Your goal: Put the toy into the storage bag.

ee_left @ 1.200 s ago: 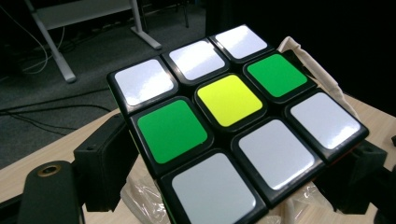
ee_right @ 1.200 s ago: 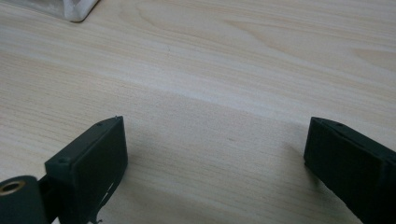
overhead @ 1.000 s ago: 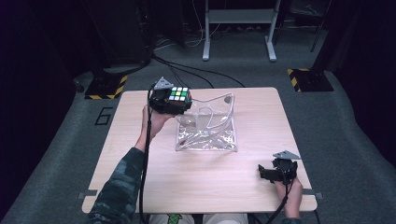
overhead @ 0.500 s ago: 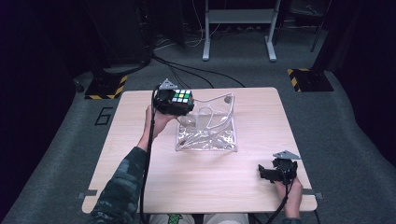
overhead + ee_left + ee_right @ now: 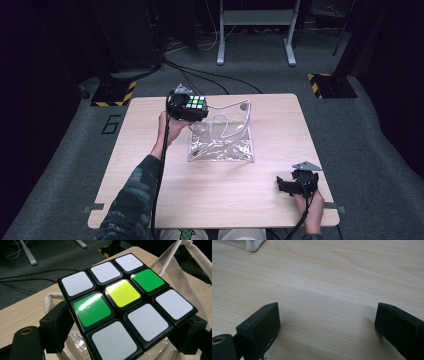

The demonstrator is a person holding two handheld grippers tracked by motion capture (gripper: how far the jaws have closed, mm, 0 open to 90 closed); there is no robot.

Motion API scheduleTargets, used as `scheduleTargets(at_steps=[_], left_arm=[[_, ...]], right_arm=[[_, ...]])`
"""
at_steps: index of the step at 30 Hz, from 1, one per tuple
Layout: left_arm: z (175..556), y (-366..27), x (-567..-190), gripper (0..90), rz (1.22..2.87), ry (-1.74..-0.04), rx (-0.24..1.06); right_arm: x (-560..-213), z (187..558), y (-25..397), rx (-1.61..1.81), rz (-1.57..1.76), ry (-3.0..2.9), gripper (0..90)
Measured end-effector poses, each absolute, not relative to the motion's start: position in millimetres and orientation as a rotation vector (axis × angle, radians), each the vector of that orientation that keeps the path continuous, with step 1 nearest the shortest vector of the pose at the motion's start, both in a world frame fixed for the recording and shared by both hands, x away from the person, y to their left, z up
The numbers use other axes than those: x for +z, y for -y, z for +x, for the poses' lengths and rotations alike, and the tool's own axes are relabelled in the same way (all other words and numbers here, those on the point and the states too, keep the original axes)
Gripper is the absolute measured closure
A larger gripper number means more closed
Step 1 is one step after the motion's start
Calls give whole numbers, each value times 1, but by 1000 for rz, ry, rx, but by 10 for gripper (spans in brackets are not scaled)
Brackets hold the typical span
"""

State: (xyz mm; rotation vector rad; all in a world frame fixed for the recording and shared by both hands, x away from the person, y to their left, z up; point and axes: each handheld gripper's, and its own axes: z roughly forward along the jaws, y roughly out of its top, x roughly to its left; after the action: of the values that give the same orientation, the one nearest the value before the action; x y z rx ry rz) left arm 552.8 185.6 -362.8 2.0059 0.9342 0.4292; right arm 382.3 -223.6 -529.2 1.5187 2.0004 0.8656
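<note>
The left gripper has its jaws clamped on a black-framed puzzle cube with white, green and yellow stickers, one jaw on each side. The cube is held off the surface, over the near-left edge of a clear plastic bag with white cord handles lying on the pale wooden worktop. Well apart, at the near-right corner, the right gripper sits low over bare wood, jaws spread wide and empty

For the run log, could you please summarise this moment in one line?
left gripper: shut on puzzle cube | above clear bag | right gripper: open, idle
</note>
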Motion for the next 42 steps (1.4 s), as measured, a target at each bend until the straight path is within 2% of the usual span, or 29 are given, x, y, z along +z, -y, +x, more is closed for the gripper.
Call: scheduleTargets(at_steps=[11,42], left_arm=[[556,-180,-367,166,2043,-932,477],[555,-172,-379,152,2074,-973,475]], right_arm=[[-529,382,224,865,1518,-1998,54],[-529,382,224,869,1518,-2000,54]])
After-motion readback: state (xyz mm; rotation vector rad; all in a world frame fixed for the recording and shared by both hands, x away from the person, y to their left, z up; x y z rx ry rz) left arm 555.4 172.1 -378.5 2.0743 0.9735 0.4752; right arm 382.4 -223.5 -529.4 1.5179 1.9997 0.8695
